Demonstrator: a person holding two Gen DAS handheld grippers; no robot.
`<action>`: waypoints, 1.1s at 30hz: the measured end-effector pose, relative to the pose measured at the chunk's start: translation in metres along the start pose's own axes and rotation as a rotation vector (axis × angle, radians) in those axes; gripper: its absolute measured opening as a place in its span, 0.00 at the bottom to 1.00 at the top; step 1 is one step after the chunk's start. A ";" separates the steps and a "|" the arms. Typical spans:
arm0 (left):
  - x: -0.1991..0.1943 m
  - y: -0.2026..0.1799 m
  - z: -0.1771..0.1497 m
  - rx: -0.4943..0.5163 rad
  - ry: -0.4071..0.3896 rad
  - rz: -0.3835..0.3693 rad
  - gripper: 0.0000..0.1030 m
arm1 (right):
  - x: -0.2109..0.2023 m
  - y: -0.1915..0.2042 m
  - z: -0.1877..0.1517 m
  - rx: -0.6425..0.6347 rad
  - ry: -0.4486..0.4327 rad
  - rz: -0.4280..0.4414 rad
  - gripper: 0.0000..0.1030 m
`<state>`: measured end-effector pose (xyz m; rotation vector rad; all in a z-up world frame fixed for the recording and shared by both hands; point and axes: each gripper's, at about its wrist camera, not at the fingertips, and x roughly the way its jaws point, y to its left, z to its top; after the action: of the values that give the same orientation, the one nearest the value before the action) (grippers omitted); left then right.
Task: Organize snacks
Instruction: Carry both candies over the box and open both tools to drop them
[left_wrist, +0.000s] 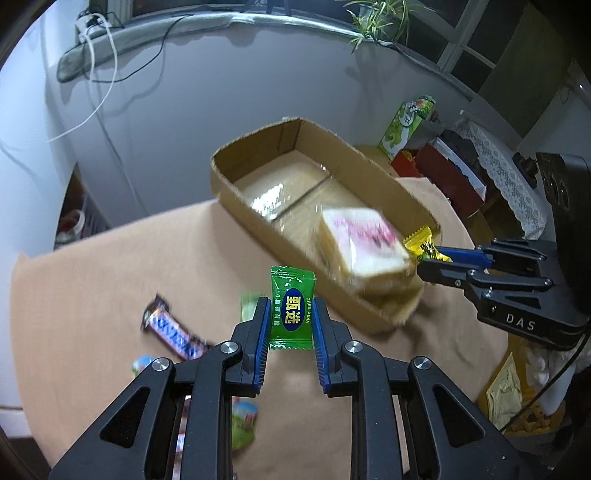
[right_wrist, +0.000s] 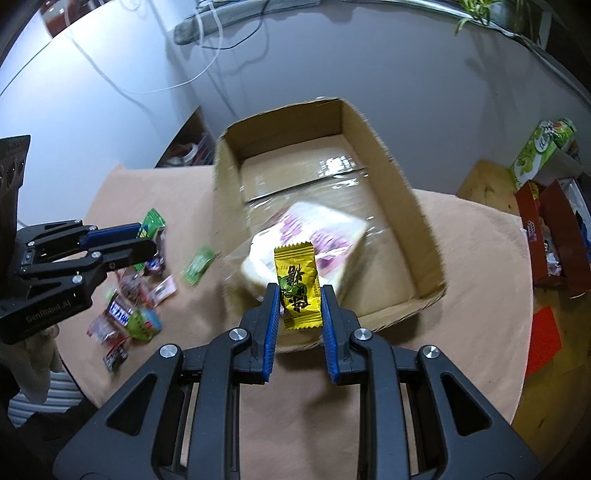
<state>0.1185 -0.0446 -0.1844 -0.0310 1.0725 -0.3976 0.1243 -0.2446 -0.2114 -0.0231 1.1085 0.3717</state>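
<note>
Each gripper, left (left_wrist: 289, 308) and right (right_wrist: 300, 298), clamps one candy (green (left_wrist: 291, 309), yellow (right_wrist: 297, 286)) upright for release into the box (right_wrist: 402, 192).

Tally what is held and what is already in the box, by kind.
Green candy in left gripper: 1
Yellow candy in right gripper: 1
Wrapped bread in cardboard box: 1
Total: 3

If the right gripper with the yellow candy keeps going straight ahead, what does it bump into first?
Probably the wrapped bread lying in the cardboard box. The right gripper, shut on the yellow candy, points over the box's near wall straight at it. Depth is hard to judge, so it might pass above.
</note>
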 end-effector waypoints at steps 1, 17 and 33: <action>0.002 0.000 0.005 0.003 -0.002 0.002 0.20 | 0.001 -0.004 0.003 0.008 -0.002 -0.005 0.22; 0.043 -0.006 0.059 -0.006 0.021 -0.006 0.20 | 0.032 -0.051 0.029 0.105 0.036 -0.055 0.22; 0.064 -0.021 0.067 0.001 0.069 -0.010 0.38 | 0.040 -0.057 0.027 0.120 0.049 -0.089 0.43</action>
<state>0.1956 -0.0967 -0.2016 -0.0215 1.1405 -0.4107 0.1808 -0.2814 -0.2437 0.0247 1.1729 0.2253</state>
